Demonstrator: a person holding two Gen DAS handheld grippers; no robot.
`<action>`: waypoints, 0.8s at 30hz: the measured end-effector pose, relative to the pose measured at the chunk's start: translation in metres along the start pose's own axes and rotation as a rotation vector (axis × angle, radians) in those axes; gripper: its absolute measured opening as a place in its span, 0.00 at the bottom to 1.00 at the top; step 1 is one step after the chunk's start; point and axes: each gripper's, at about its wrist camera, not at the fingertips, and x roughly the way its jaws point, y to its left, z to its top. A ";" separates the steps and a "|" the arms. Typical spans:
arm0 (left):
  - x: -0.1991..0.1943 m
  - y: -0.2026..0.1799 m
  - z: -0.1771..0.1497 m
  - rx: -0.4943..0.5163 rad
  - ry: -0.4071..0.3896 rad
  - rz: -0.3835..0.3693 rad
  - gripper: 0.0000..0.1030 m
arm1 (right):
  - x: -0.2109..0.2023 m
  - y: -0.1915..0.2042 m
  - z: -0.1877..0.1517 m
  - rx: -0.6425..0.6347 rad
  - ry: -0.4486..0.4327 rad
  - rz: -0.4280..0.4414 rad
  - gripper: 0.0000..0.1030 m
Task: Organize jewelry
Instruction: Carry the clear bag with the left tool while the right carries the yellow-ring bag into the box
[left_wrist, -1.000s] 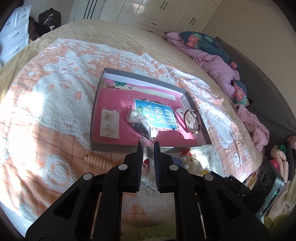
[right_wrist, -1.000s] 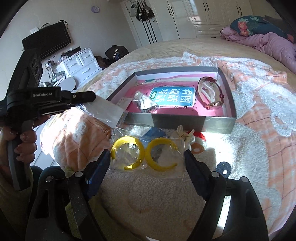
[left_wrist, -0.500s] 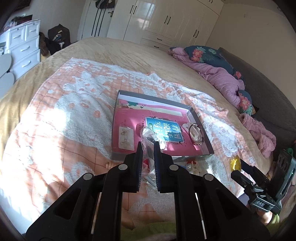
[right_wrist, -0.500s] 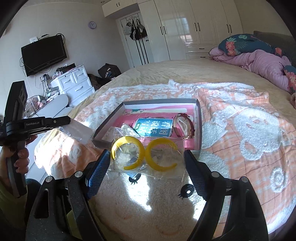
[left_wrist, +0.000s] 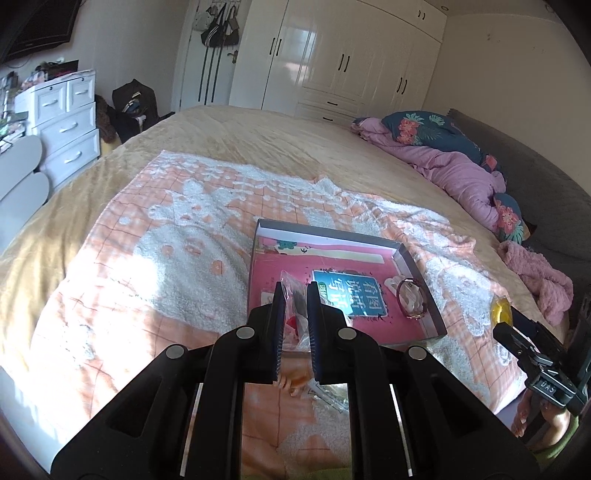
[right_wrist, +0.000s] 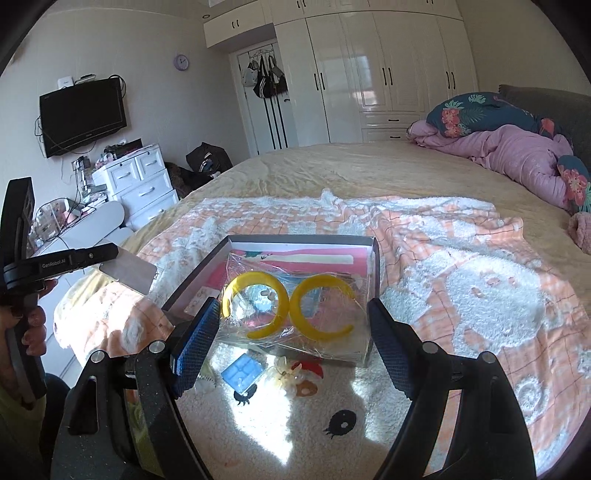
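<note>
Left gripper (left_wrist: 295, 314) clenched on small clear bag (left_wrist: 293, 295), pinched between nearly touching pads. Right gripper (right_wrist: 291, 332) spread wide, clear packet with two yellow C-shaped hoops (right_wrist: 288, 308) gripped by its edges and held above bed. Grey box with pink lining (left_wrist: 421, 273) seen beyond on peach blanket (left_wrist: 147, 258); bracelet (left_wrist: 410, 299) lies inside it.

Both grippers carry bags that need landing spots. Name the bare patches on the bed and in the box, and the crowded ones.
Widest bare patch: the blanket left of the box. Another lies right of the box, toward the pink quilt. Inside, some pink shows bare by the left wall. Crowded: around the bracelet, and among the trinkets before the near wall.
</note>
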 end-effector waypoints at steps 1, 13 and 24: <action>0.001 -0.001 0.001 0.011 -0.004 0.011 0.05 | 0.001 0.000 0.002 -0.004 -0.005 -0.004 0.77; 0.023 -0.003 0.011 0.033 -0.014 0.044 0.05 | 0.023 -0.007 0.022 -0.019 -0.030 -0.033 0.77; 0.047 -0.005 0.024 -0.002 -0.010 -0.021 0.05 | 0.041 -0.015 0.026 -0.012 -0.024 -0.055 0.77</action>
